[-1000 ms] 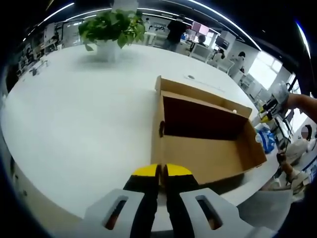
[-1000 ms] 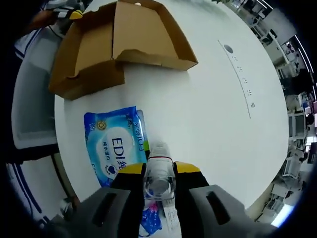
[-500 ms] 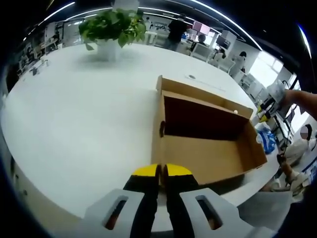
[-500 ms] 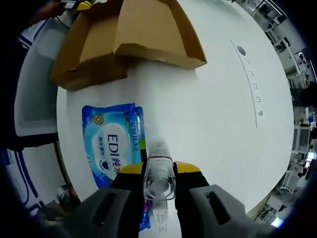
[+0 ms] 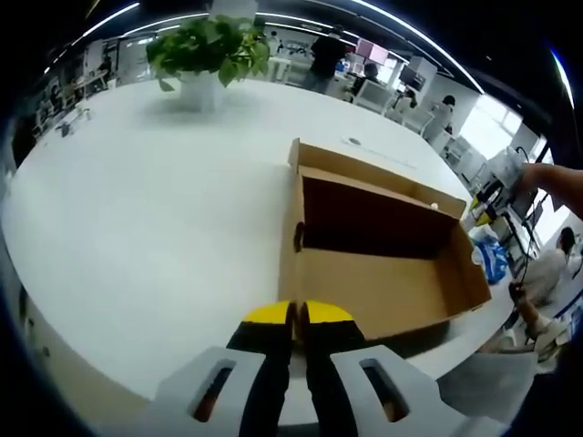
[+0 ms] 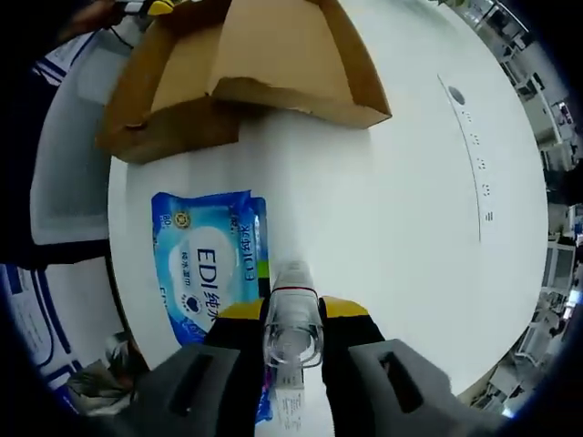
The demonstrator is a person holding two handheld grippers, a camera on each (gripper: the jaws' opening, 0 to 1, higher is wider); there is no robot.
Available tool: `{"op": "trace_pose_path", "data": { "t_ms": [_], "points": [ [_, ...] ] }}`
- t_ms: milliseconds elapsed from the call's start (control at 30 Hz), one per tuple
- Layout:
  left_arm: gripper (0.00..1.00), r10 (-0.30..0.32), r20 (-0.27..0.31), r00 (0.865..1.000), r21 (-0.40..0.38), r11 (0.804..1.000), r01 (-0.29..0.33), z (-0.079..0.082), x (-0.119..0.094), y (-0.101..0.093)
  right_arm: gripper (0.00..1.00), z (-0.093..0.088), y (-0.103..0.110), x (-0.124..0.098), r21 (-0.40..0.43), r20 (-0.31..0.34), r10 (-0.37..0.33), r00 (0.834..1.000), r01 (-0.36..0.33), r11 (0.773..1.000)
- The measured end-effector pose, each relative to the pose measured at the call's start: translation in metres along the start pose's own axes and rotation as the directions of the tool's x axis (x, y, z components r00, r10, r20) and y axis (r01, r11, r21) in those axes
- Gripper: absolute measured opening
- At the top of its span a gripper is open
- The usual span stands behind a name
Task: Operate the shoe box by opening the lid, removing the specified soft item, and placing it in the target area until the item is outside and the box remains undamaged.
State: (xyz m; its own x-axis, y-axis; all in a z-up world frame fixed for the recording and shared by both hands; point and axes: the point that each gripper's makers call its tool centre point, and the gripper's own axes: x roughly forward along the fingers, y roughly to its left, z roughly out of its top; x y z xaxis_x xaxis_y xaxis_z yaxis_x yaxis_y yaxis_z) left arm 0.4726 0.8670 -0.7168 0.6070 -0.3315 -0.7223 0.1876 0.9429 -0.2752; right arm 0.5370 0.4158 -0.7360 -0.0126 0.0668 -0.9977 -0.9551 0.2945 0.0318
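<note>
The brown cardboard shoe box (image 5: 383,282) lies open on the white table (image 5: 137,200), its inside bare and its lid folded back. My left gripper (image 5: 291,314) is shut just in front of the box's near wall, with nothing between its jaws. A blue wet-wipes pack (image 6: 211,264) lies flat on the table near the edge, below the box (image 6: 273,45) in the right gripper view. It also peeks out beyond the box's far end as a blue pack (image 5: 489,257). My right gripper (image 6: 291,314) hovers beside the pack, shut on a small clear bottle (image 6: 291,332).
A potted green plant (image 5: 208,50) stands at the far side of the table. A person's arm (image 5: 551,187) reaches in at the right. The table edge (image 6: 109,237) runs just left of the wipes pack. Desks and people fill the room behind.
The right gripper's camera has shifted a little, so box and pack sit slightly differently in its view. The pack stays on the table. Nothing has moved in the left gripper view.
</note>
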Motion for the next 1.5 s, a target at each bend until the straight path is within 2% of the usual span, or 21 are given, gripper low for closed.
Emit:
{"op": "trace_pose_path", "data": {
  "t_ms": [233, 667, 1100, 1500],
  "points": [
    [0.01, 0.000, -0.003, 1.000, 0.005, 1.000, 0.000, 0.0000, 0.0002, 0.0005, 0.20, -0.0008, 0.0002, -0.0007, -0.014, -0.025, 0.021, 0.999, -0.022, 1.000],
    [0.01, 0.000, 0.000, 1.000, 0.004, 1.000, 0.000, -0.0002, 0.0019, 0.0034, 0.20, 0.0025, -0.0039, -0.0002, -0.029, -0.030, 0.029, 0.999, -0.030, 0.999],
    [0.01, 0.001, 0.001, 1.000, -0.001, 1.000, -0.001, -0.0006, 0.0031, 0.0045, 0.21, 0.0018, -0.0061, 0.0017, -0.025, -0.019, 0.037, 0.999, -0.038, 0.999],
    [0.01, 0.000, 0.004, 1.000, 0.000, 1.000, 0.000, -0.0010, 0.0025, 0.0037, 0.23, 0.0047, -0.0022, -0.0058, -0.012, 0.006, 0.027, 1.000, -0.027, 1.000]
  ]
}}
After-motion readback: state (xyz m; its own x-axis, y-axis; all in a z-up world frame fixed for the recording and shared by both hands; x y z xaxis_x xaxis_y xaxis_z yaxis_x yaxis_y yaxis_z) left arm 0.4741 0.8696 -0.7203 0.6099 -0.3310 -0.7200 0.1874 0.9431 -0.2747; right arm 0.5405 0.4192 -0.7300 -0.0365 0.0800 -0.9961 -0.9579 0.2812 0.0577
